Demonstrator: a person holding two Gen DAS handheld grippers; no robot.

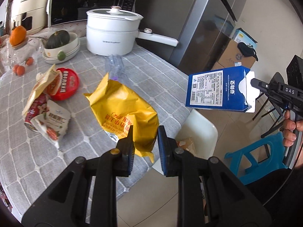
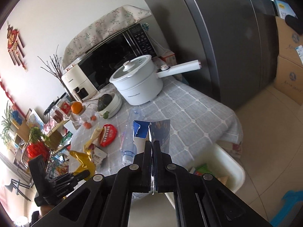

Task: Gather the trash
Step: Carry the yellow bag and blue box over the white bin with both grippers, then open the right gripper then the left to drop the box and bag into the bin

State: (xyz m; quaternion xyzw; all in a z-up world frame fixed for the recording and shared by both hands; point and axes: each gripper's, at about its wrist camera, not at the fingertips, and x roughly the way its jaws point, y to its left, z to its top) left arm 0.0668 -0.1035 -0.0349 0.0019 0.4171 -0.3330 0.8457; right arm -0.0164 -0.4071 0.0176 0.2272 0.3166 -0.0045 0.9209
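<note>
My left gripper [image 1: 144,132] is open, its jaws on either side of the near end of a crumpled yellow snack bag [image 1: 125,113] that lies at the table's edge; it also shows in the right wrist view [image 2: 83,160]. My right gripper [image 2: 152,143] is shut on the torn flap of a blue carton [image 2: 151,132], held in the air off the table's right side [image 1: 217,89], above a white trash bin [image 1: 200,130]. A red-and-white wrapper [image 1: 45,109], a red lid [image 1: 66,85] and a clear plastic bottle [image 1: 115,66] lie on the table.
A white electric pot [image 1: 111,34] with a long handle, a bowl with a green squash [image 1: 58,43], oranges [image 1: 19,70] and a microwave stand at the back. The bin [image 2: 227,162] holds some trash. A blue stool [image 1: 255,157], cardboard boxes [image 1: 234,56] and a fridge [image 1: 208,24] are at the right.
</note>
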